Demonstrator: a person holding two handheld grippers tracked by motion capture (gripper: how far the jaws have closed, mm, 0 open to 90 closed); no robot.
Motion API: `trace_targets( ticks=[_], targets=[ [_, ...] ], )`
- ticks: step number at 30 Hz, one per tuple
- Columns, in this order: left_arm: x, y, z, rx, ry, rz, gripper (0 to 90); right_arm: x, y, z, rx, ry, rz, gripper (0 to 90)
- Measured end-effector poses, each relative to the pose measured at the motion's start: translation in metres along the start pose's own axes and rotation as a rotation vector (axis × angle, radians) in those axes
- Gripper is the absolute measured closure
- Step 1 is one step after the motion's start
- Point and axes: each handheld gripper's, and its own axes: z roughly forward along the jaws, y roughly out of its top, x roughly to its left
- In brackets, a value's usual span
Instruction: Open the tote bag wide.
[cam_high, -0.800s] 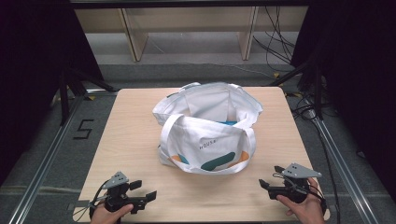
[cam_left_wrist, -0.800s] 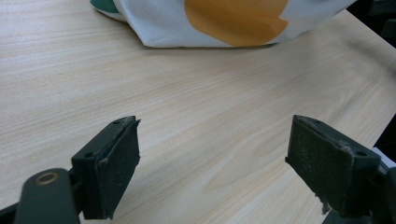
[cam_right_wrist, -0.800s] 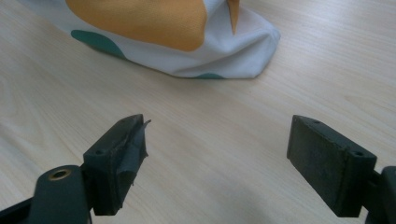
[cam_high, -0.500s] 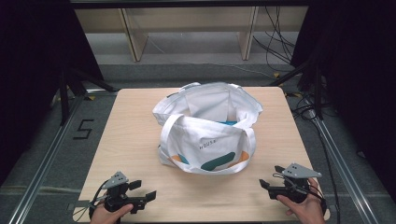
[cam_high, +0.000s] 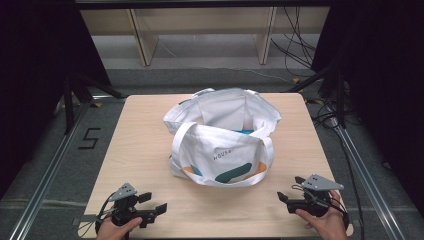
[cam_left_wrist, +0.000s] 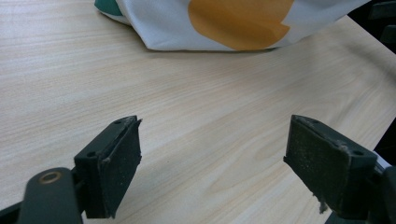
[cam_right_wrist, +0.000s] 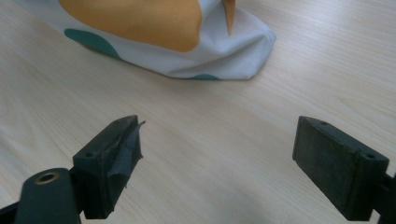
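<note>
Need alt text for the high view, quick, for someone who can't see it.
A white cloth tote bag with orange and teal shapes sits open mid-table on a light wooden table; the left gripper and right gripper rest open near its front edge.

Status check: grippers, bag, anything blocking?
Left gripper open, empty. Right gripper open, empty. White tote bag mid-table, untouched. Bare table between; nothing blocking.

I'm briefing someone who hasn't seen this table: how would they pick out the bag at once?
Find the light wooden table; the tote bag sits at its middle, beyond the left gripper and right gripper, both open near the front edge. It is white cloth, mouth open, handles drooping, with teal and orange shapes and small lettering on its front.
</note>
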Motion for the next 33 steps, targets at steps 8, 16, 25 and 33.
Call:
trace_targets(
  ticks=[8, 16, 25, 33],
  targets=[
    [0.002, 0.014, -0.005, -0.035, 0.014, -0.003, 17.3, -0.003, 0.013, -0.003, -0.042, 0.004, -0.011, 16.8],
    [0.0, 0.036, -0.002, -0.054, 0.02, 0.02, 18.3, -0.008, 0.036, -0.009, -0.079, 0.001, -0.017, 26.3],
    [0.001, 0.051, -0.005, -0.071, 0.013, 0.018, 21.1, -0.01, 0.067, -0.012, -0.108, 0.001, -0.06, 33.6],
    [-0.004, 0.085, -0.012, -0.107, 0.026, 0.086, 29.4, -0.014, 0.096, -0.02, -0.134, 0.002, -0.089, 37.5]
  ],
)
